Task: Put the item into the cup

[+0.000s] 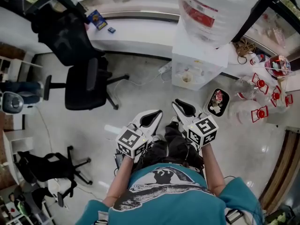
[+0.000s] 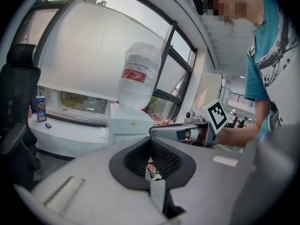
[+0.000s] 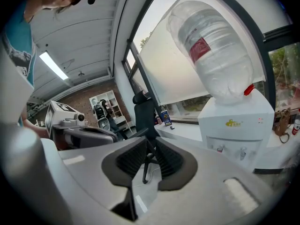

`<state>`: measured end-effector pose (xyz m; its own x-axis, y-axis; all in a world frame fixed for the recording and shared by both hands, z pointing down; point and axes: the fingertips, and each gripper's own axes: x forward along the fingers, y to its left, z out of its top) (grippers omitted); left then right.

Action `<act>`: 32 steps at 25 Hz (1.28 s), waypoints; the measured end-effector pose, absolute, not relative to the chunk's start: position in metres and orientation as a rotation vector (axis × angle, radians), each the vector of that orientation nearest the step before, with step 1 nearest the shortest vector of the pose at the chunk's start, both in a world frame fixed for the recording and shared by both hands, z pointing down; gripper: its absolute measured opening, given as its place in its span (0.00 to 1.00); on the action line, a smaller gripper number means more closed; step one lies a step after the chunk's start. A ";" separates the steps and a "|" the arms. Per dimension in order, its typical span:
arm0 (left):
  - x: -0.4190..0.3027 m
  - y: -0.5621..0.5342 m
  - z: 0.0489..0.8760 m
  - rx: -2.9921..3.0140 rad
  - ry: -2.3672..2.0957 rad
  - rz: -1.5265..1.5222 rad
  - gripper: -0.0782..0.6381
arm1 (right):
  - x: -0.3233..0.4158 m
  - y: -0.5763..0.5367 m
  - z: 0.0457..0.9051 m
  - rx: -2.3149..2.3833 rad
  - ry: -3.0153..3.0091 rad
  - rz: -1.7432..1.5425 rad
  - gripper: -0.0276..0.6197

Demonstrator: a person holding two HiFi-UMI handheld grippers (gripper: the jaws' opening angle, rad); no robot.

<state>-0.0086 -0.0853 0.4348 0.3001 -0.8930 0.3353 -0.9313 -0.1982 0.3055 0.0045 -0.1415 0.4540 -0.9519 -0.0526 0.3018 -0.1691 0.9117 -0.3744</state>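
Grey floor spread below, with a white water dispenser under its big upturned bottle and a black office chair to the left. Both tools hung in mid-air, side by side. The left gripper had its tips together on nothing, while the right gripper stood slightly parted and empty. Small wrapped items lay in a black tray beside the dispenser. No cup could be made out.
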 end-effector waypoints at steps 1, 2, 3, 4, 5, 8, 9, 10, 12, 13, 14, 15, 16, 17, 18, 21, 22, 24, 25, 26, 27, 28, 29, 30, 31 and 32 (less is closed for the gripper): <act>-0.008 -0.077 0.433 2.133 -1.625 0.118 0.11 | 0.004 -0.133 0.452 0.165 -2.789 0.578 0.13; -0.008 -0.069 0.432 2.139 -1.626 0.123 0.11 | 0.004 -0.124 0.451 0.166 -2.791 0.574 0.13; -0.008 -0.060 0.431 2.143 -1.628 0.128 0.11 | 0.004 -0.116 0.449 0.166 -2.793 0.571 0.13; -0.008 -0.051 0.430 2.146 -1.629 0.132 0.11 | 0.004 -0.107 0.447 0.167 -2.796 0.570 0.13; -0.008 -0.042 0.430 2.146 -1.631 0.134 0.11 | 0.004 -0.097 0.446 0.166 -2.798 0.571 0.13; -0.007 -0.015 0.431 2.142 -1.633 0.133 0.11 | 0.007 -0.072 0.443 0.174 -2.802 0.577 0.12; -0.006 -0.006 0.432 2.142 -1.633 0.133 0.11 | 0.008 -0.064 0.442 0.180 -2.803 0.577 0.10; -0.006 0.001 0.433 2.143 -1.633 0.133 0.11 | 0.010 -0.057 0.441 0.187 -2.804 0.576 0.09; -0.004 0.016 0.434 2.144 -1.633 0.134 0.11 | 0.013 -0.043 0.440 0.197 -2.805 0.571 0.08; -0.004 0.022 0.435 2.145 -1.634 0.133 0.11 | 0.015 -0.036 0.438 0.201 -2.805 0.571 0.08; -0.002 0.029 0.435 2.147 -1.634 0.131 0.11 | 0.017 -0.029 0.436 0.203 -2.806 0.573 0.08; -0.001 0.035 0.435 2.150 -1.635 0.129 0.11 | 0.019 -0.023 0.434 0.205 -2.809 0.575 0.08; 0.000 0.040 0.434 2.153 -1.637 0.127 0.11 | 0.022 -0.016 0.432 0.207 -2.811 0.576 0.08; 0.001 0.045 0.434 2.156 -1.638 0.126 0.11 | 0.025 -0.010 0.430 0.209 -2.814 0.576 0.08; 0.003 0.049 0.433 2.161 -1.640 0.127 0.11 | 0.028 -0.005 0.428 0.212 -2.817 0.574 0.08; 0.006 0.058 0.428 2.180 -1.645 0.129 0.11 | 0.034 0.007 0.421 0.222 -2.830 0.557 0.08; 0.007 0.060 0.425 2.189 -1.647 0.127 0.11 | 0.036 0.010 0.419 0.228 -2.836 0.551 0.08; 0.009 0.066 0.420 2.204 -1.651 0.122 0.11 | 0.040 0.015 0.414 0.242 -2.848 0.546 0.05; 0.009 0.069 0.417 2.211 -1.654 0.119 0.11 | 0.041 0.018 0.413 0.248 -2.853 0.545 0.04; 0.009 0.072 0.415 2.216 -1.656 0.117 0.11 | 0.042 0.020 0.411 0.252 -2.858 0.542 0.04; 0.009 0.074 0.413 2.220 -1.658 0.116 0.11 | 0.042 0.021 0.409 0.254 -2.863 0.535 0.03; 0.008 0.076 0.410 2.224 -1.659 0.114 0.11 | 0.042 0.022 0.407 0.256 -2.867 0.525 0.03; 0.008 0.078 0.408 2.227 -1.661 0.112 0.11 | 0.042 0.023 0.405 0.259 -2.870 0.514 0.03; 0.007 0.080 0.406 2.230 -1.663 0.110 0.11 | 0.042 0.024 0.403 0.261 -2.873 0.506 0.03; 0.007 0.081 0.404 2.232 -1.665 0.107 0.11 | 0.042 0.025 0.401 0.263 -2.877 0.502 0.03; 0.006 0.083 0.402 2.233 -1.668 0.104 0.11 | 0.042 0.027 0.399 0.263 -2.881 0.502 0.03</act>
